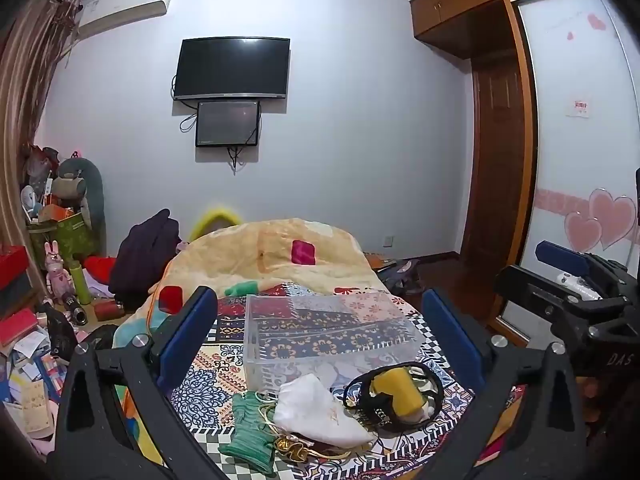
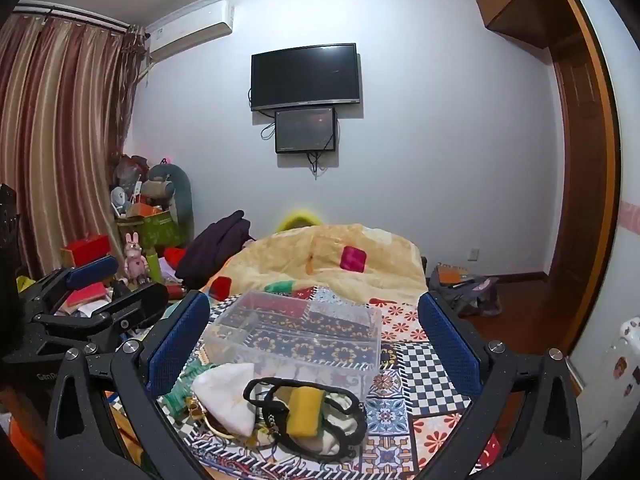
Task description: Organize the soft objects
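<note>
Left gripper (image 1: 320, 320), right gripper (image 2: 316, 332): black speckled frames, triangular cutouts, silver screws behind fingers (image 1: 188, 328); fingers carry blue textured pads.

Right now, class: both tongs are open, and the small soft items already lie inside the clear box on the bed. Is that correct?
Not quite. The white pouch and green cloth lie on the bedspread in front of the empty clear box, as the right wrist view shows. Both tongs are open.

clear box (image 2: 296, 334) on patterned bedspread (image 2: 420, 364), white pouch (image 2: 228, 394) and yellow sponge (image 2: 305, 410) just before it
</note>
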